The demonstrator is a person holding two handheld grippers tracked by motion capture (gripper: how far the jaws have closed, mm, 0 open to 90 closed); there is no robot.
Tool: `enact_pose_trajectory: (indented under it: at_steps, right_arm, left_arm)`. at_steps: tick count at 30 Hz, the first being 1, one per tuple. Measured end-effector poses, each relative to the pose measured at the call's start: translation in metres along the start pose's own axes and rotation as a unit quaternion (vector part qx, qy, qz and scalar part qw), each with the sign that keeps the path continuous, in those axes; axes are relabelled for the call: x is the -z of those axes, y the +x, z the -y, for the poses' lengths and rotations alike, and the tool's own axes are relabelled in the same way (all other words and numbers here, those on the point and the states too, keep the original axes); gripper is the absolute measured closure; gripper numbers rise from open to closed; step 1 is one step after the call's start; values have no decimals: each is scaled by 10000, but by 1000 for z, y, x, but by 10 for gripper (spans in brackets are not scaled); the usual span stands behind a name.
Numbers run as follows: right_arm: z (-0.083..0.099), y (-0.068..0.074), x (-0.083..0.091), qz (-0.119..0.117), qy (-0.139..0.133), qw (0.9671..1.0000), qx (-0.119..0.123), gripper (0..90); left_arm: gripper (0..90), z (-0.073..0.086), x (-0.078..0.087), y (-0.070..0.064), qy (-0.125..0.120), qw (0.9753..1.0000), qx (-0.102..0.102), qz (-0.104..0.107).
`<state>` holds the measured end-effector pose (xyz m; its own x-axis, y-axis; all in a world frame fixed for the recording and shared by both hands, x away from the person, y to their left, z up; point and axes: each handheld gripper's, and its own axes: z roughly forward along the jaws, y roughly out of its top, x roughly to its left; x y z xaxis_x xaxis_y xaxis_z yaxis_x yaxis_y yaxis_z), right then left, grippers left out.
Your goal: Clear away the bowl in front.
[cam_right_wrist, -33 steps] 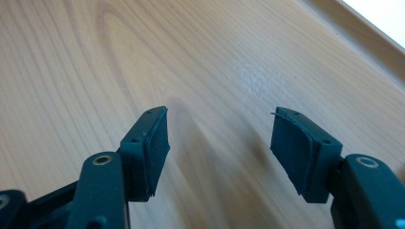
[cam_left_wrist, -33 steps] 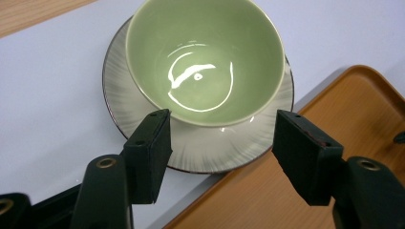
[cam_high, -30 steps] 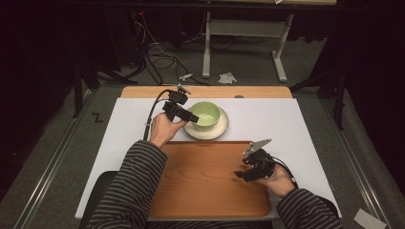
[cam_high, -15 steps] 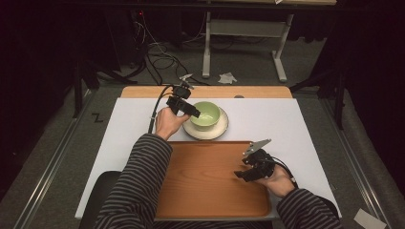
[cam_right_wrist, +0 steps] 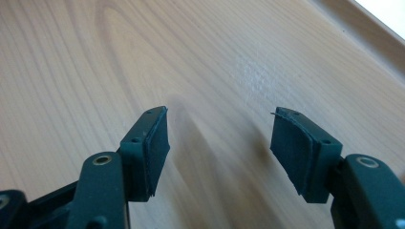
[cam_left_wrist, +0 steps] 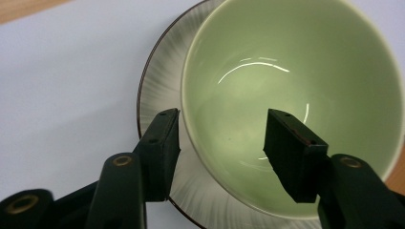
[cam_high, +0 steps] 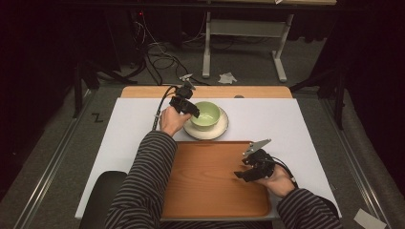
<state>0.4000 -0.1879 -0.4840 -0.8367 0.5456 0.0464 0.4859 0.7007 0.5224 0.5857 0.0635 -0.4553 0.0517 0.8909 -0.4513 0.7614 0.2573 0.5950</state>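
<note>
A pale green bowl sits on a white saucer with a dark rim, at the back middle of the white table. My left gripper is open at the bowl's left rim. In the left gripper view, the bowl is empty, one jaw stands outside the wall over the saucer and the other inside the bowl; the left gripper straddles the rim. My right gripper hangs open over the wooden tray. In the right gripper view the right gripper has bare tray wood between its jaws.
The tray lies at the table's front edge, on the white table cover. A strip of bare wood tabletop shows at the back. Cables and a desk frame stand on the floor behind.
My left gripper has moved forward and slightly right to the bowl's rim. The right gripper has stayed over the tray.
</note>
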Motion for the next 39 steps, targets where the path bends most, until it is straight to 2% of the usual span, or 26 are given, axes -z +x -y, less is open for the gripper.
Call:
enact_pose_trajectory:
  at_steps: [4, 13, 20, 28, 33, 39]
  right_arm:
    - [0, 0, 0, 18, 1, 10000, 43, 397]
    - [-1, 3, -1, -28, 4, 9999, 134, 398]
    - [-1, 2, 0, -29, -4, 9999, 100, 398]
    - [0, 2, 0, -22, -6, 10000, 59, 397]
    - [0, 1, 1, -5, -49, 10000, 62, 397]
    - [0, 0, 0, -23, -35, 10000, 59, 397]
  left_arm:
    - [545, 1, -7, 4, 117, 9999, 63, -16]
    - [649, 1, -11, 6, 104, 9998, 141, -52]
    - [740, 1, -12, 9, 127, 9998, 154, -91]
    - [793, -1, -12, 9, 184, 9995, 271, -42]
    - [838, 0, -12, 7, 215, 9994, 256, -17]
    - [846, -1, -12, 7, 282, 9992, 290, 25]
